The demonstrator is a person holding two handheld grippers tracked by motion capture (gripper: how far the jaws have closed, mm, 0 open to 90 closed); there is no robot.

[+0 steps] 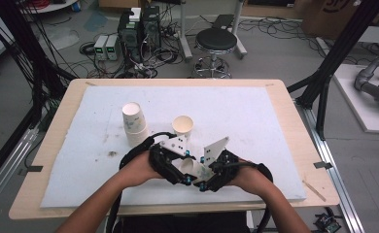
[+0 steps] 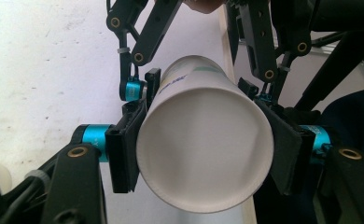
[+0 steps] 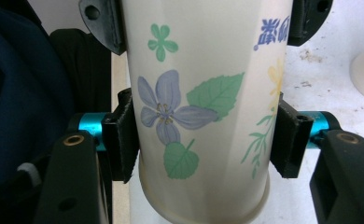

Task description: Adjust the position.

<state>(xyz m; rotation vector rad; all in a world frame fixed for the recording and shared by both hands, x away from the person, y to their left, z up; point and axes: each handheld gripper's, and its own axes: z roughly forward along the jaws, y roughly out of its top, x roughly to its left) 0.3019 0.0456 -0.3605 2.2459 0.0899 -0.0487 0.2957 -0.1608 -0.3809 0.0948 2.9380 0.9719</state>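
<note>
- Cup (image 1: 193, 168) held level btwn both grippers, low over the white mat (image 1: 255, 121), near the table's front edge; long axis runs roughly across, from one gripper to the other.
- Left gripper (image 1: 170, 167): pads pinch the cup's wall near the open rim, one each side. Its own view looks straight into the mouth (image 2: 203, 149), so the cup opens toward the left hand.
- Right gripper (image 1: 212, 177): pads clamp the cup (image 3: 196, 107) farther along the body, toward the base end as far as the pics tell.
- Both hands about equally near; neither has slack, cup is bridged btwn the two. Judgement: any pull apart would go along that axis, and if this is really two nested cups they'd part that way – can't tell from these pics if it's one or a pair.
- Looks: cream paper cup, plain white inside, printed w/ a purple flower, green leaves, a small green blossom, yellow sprig, blue lettering. Walls not visibly crushed.
- Nearby, well apart: upside-down cup stack (image 1: 134, 124) and one upright cup (image 1: 182, 127) farther back on the mat.
</note>
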